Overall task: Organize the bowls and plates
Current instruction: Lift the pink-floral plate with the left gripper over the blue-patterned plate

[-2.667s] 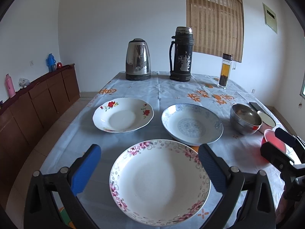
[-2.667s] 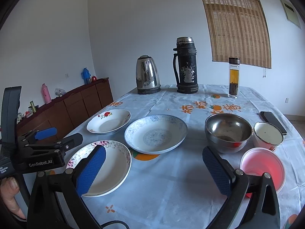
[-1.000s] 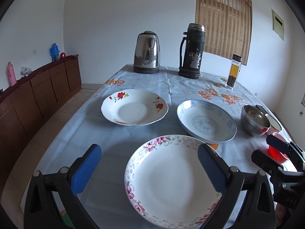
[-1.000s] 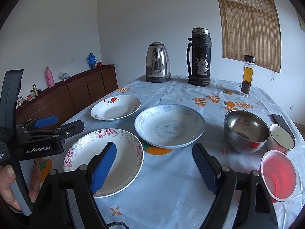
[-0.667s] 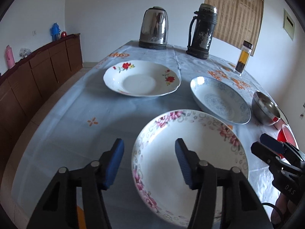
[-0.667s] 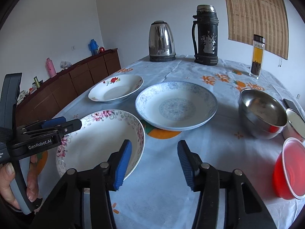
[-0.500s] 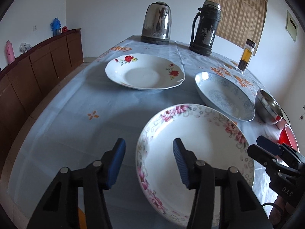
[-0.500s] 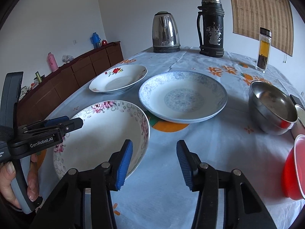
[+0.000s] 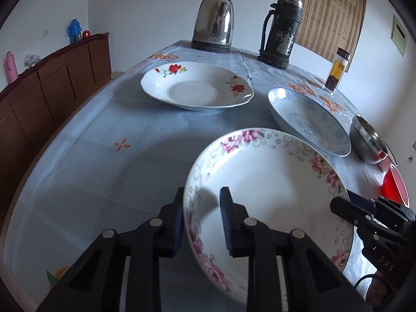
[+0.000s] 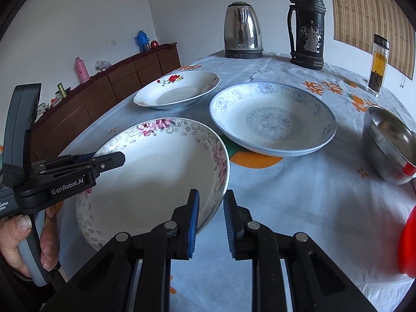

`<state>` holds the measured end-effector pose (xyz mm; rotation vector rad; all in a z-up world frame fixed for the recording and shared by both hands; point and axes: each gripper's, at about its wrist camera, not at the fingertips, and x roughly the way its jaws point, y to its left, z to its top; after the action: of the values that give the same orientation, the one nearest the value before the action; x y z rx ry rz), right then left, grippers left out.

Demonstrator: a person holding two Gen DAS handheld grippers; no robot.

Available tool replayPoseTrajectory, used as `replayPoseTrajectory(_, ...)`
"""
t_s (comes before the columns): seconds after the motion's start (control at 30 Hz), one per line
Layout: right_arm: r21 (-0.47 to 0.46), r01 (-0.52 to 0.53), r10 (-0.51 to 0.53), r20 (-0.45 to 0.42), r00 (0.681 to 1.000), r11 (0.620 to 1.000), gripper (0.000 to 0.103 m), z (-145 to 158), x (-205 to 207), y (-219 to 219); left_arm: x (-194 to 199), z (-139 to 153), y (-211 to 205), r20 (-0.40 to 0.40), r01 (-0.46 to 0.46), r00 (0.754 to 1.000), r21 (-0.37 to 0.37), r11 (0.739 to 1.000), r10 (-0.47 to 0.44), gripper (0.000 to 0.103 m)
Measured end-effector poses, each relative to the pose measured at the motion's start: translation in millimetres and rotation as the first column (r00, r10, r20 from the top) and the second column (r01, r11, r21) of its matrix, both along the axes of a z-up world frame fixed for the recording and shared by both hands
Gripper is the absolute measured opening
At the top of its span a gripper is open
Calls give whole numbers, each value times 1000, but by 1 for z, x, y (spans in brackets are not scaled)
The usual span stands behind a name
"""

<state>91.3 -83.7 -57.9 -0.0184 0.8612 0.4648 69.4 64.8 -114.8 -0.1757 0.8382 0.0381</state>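
Nearest the cameras, the pink-flowered plate (image 9: 273,187) lies on the near part of the table, and both grippers straddle its rim from opposite sides. The left gripper (image 9: 201,215) has one blue pad (image 9: 225,221) inside the plate and the other outside its left rim; the gap is narrow, but whether the pads press the rim cannot be told. The right gripper (image 10: 211,223) sits likewise over the right rim, jaws nearly together, one pad inside and one outside. In the right wrist view, the left hand (image 10: 28,239) wraps a grey handle at lower left.

The surface is a pale blue tablecloth (image 9: 98,140) with orange prints; a brown sideboard (image 10: 130,75) runs along the white wall to the left.

Just beyond lie a blue-patterned plate (image 10: 273,119) and, further left, a red-flowered plate (image 9: 195,88), each apart from the others. To the right stand a steel bowl (image 10: 390,143) and a red cup (image 9: 395,184). At the far edge stand a kettle (image 10: 243,31), a dark thermos (image 10: 308,26) and a tea bottle (image 10: 378,65), before a bamboo blind (image 9: 327,13).
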Motion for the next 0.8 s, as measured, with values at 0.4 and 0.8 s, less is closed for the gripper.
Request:
replayPoseTrajectory(0.4,-24,-24,25,34,999,999,20,2,-3,1,1,4,-4,21,-9,1000,63,998,7,24)
replayPoseTrajectory(0.8,-6,-4,4,66,998,1000,20,15,-6,-4,1,20,-11,66,0,998,75,997,-5,23)
